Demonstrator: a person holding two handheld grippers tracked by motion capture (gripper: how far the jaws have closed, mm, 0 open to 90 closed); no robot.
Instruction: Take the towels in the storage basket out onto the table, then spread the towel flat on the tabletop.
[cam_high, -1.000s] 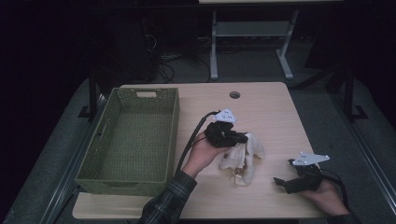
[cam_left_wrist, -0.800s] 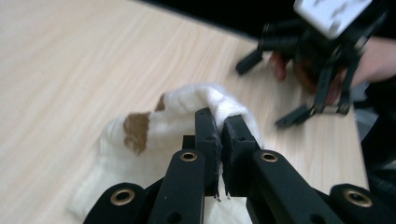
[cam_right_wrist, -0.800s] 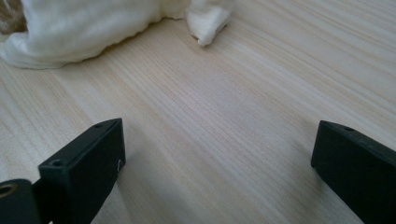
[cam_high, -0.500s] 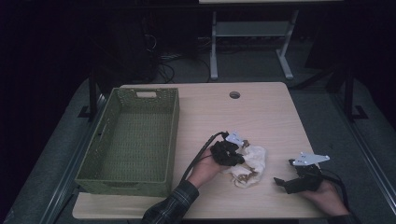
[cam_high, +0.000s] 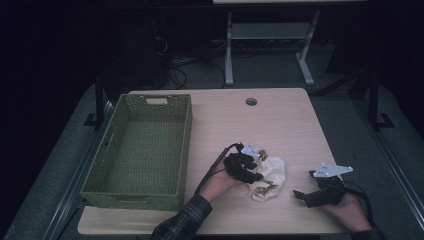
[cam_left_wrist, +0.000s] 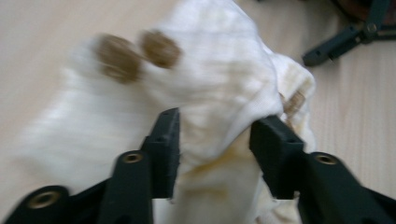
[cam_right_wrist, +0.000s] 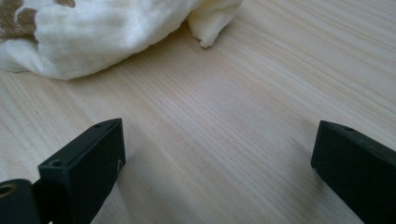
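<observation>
left gripper (cam_left_wrist: 212, 135) has lowered the cream cloth (cam_high: 270, 177) onto the table (cam_high: 280, 120) and its jaws have just been opening, cloth loose between them; right gripper (cam_high: 312, 195) rests wide open, so the cloth appears released.

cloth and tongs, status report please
Left tongs just opened, cloth between the jaws, lying crumpled on table. Right tongs open, beside the cloth. Basket apart at left, nothing in the way.

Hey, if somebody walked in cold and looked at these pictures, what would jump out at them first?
Probably the crumpled cream cloth with brown spots, lying on the table near its front edge, with the left gripper over it; its fingers have just been opening and a fold sits between them. Next, the big green basket at the left, and the right gripper resting open beside the cloth.
</observation>
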